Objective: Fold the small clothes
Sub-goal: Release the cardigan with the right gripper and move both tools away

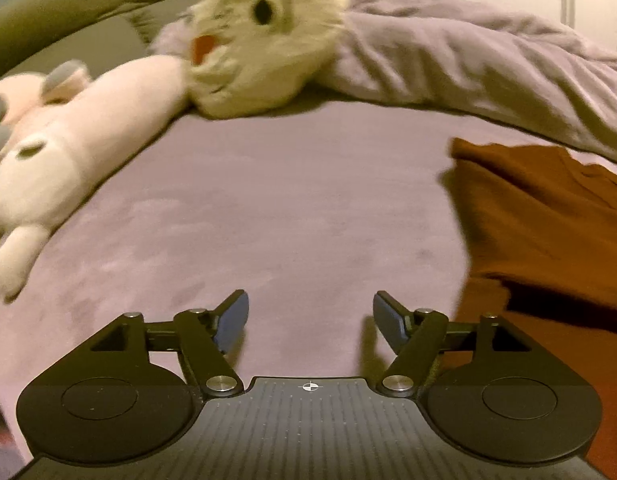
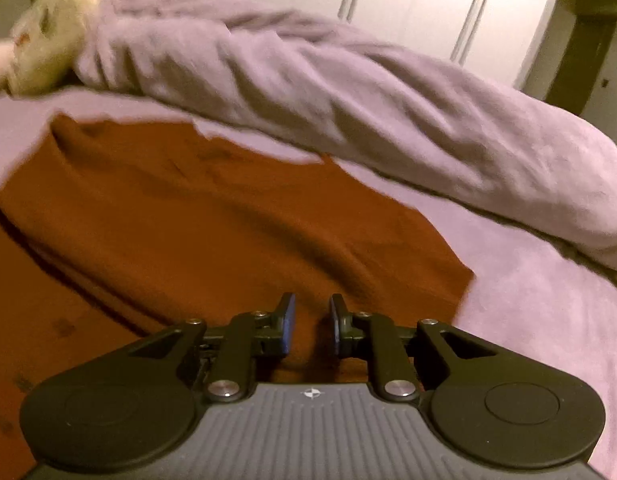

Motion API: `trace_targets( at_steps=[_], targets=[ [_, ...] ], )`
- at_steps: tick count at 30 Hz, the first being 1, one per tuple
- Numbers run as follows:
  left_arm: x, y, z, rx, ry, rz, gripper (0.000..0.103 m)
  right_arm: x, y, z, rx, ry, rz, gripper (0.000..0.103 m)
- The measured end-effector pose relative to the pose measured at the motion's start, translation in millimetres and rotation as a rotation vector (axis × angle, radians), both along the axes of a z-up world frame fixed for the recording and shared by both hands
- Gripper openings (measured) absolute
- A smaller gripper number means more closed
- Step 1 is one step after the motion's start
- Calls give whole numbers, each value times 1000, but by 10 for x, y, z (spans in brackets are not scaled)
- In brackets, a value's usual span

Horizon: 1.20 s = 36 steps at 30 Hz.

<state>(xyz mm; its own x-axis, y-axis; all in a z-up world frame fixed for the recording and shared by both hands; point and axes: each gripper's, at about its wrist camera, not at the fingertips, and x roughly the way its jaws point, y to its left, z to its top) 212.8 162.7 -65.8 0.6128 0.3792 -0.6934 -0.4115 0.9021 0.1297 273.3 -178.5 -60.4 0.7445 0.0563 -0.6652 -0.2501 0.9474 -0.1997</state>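
Mid-fold: rust-orange knit garment (image 2: pixel 212 216) lies partly folded on the mauve bed (image 1: pixel 268 208), left tool (image 1: pixel 310 326) spread wide and empty, right tool (image 2: pixel 311 326) narrowly parted, gripping nothing, probably next pinching the near edge.

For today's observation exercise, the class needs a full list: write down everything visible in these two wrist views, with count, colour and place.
Garment: one, rust orange, spread partly folded on the bed, under the right gripper.
Bed sheet: one, lilac, covering the mattress.
Duvet: one, lilac, bunched along the far side of the bed.
Round plush toy: one, cream with a dark eye and orange mouth, at the far side beside the duvet.
Long plush toy: one, pale pink with grey patches, lying at the left.
Wardrobe doors: white, behind the bed; count unclear.
Left gripper: one, black with blue pads, open wide over bare sheet.
Right gripper: one, black with blue pads, narrowly open over the garment, holding nothing.
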Motion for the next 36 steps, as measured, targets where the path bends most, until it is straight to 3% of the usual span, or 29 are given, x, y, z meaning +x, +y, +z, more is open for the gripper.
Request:
trace_targets(
  at_steps=[4, 12, 18, 22, 24, 25, 28, 30, 33, 34, 36],
  targets=[
    [-211, 264, -49, -20, 0, 90, 76, 76, 383, 139, 27, -29, 136, 20],
    [-603, 605, -98, 29, -2, 188, 79, 553, 1477, 108, 98, -20, 433, 28],
    [-746, 600, -107, 29, -7, 188, 81, 860, 2076, 114, 101, -28, 535, 29],
    [-748, 597, -133, 24, -16, 190, 83, 979, 2346, 14, 81, 33, 575, 28],
    [-764, 620, -139, 8, -23, 194, 84, 1021, 2392, -19, 60, 69, 592, 17],
    [-769, 631, -144, 2, -26, 196, 84, 1034, 2429, -37, 52, 71, 602, 3],
    [-775, 631, -154, 0, -31, 198, 84, 1071, 2385, 21, 34, -11, 544, 2],
    [-780, 614, -170, 2, -31, 195, 84, 1214, 2255, 62, 72, -44, 406, 2],
    [-792, 591, -163, -1, -27, 192, 84, 1452, 2105, -128, 19, 22, 209, 0],
    [-807, 583, -143, -7, -28, 187, 84, 1499, 2056, -231, 22, 96, 204, 0],
    [-857, 568, -102, -23, -45, 166, 84, 1419, 1923, -246, 76, 90, 213, 0]
  ],
)
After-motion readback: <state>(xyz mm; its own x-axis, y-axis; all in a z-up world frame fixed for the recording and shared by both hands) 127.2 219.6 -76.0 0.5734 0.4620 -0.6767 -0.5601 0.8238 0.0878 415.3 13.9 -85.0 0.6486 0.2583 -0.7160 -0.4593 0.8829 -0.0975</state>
